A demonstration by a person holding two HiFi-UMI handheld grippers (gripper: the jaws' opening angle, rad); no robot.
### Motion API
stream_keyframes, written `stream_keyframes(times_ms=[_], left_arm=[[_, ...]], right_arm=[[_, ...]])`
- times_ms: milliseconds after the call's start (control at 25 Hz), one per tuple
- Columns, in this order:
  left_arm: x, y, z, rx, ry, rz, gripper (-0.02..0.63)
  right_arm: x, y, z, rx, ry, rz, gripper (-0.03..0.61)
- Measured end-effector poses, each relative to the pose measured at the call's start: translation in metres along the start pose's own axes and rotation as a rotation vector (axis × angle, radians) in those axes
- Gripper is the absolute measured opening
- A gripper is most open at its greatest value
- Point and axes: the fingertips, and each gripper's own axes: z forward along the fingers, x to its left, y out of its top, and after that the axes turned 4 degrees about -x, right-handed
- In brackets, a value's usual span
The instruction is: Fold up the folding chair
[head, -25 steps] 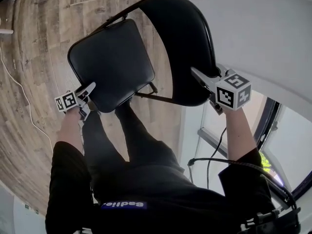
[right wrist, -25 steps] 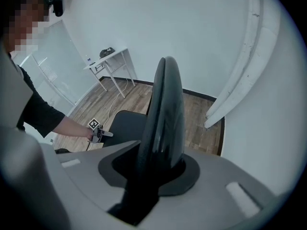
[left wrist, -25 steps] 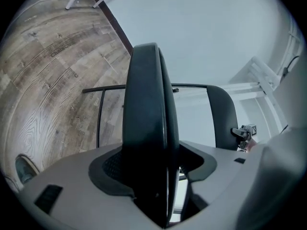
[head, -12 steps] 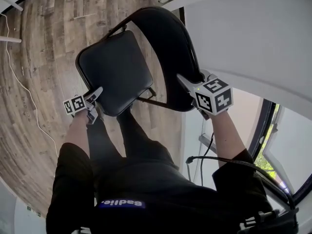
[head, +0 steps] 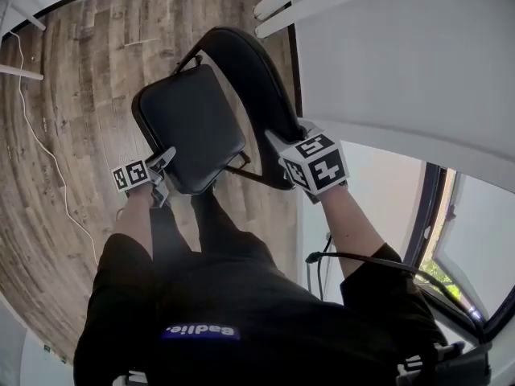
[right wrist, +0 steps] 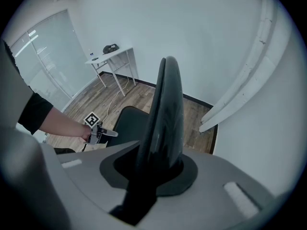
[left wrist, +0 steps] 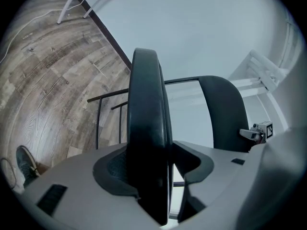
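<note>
Folding chair [head: 201, 111] on wood floor [head: 80, 95] at 12 o'clock; left hand-held gripper [head: 169, 158] at its 7 o'clock, jaws just closing round the seat [left wrist: 146, 128], one pad clear; right hand-held gripper [head: 278, 140], just tightened, clamps the backrest [right wrist: 165, 114] at 4 o'clock.

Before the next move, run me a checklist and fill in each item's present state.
1. Right gripper clamped on backrest: ok; its jaws have just been closing onto it.
2. Left gripper clamped on seat: not ok; jaws have just been closing, seat between them, but a gap shows beside one pad.
3. Seat folded flat against backrest: not ok; they stand apart.
4. Chair legs footing: cannot tell; their lower ends are hidden.
</note>
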Motion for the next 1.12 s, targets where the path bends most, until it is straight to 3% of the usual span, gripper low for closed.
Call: stream_keyframes(times_ms=[480,1120], left_arm=[[-0.051,-0.009,0.001,-0.065,0.052,-0.018,0.224],[-0.15,-0.016,0.044,-0.064,-0.015,-0.03,0.19]], right_arm=[[0.035,0.008,-0.019,0.019,-0.045,-0.063,0.067],[0.055,0.015,-0.047,0.019,-0.062,-0.098,0.074]])
